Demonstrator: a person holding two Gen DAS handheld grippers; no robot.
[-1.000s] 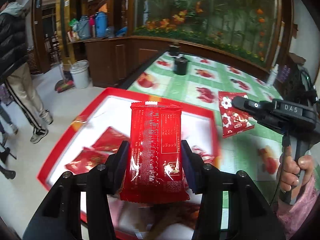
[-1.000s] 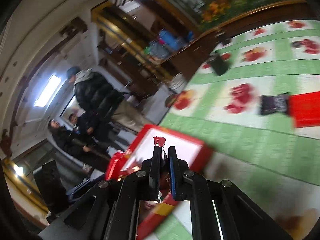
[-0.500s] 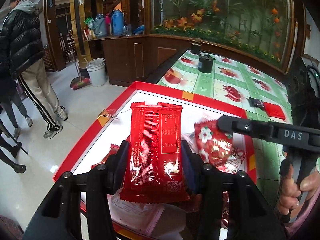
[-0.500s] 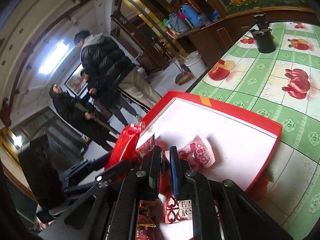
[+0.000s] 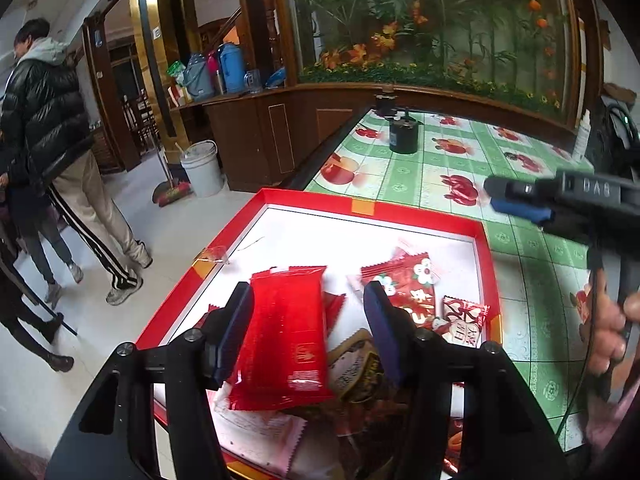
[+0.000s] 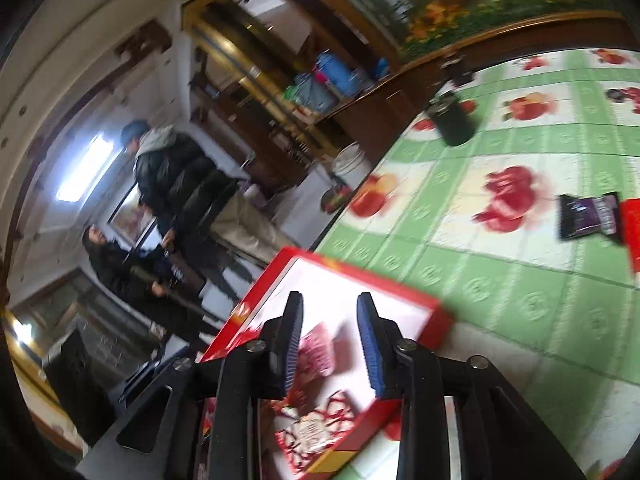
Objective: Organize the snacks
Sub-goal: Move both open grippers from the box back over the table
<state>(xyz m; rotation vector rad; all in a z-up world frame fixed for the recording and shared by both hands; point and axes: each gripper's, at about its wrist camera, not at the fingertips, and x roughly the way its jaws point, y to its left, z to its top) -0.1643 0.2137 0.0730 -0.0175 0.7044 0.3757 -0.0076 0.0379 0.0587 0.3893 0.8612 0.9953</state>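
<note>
A red-rimmed tray with a white floor holds several snack packets. My left gripper hovers over its near end with its jaws opening. A long red packet lies between them, leaning toward the left pad and clear of the right one. A red packet with white flowers lies in the tray, with a red-and-white heart packet beside it. My right gripper is over the tray's corner, jaws opening with nothing between them. The left wrist view shows it blurred at the right.
On the green fruit-print tablecloth lie a dark purple packet and a red one. A black canister stands further back. Several people stand on the floor left of the table, near a white bucket.
My left jaws have widened and let the long red packet sink toward the tray. My right gripper has opened, left the flower packet in the tray and drawn back to the right.
</note>
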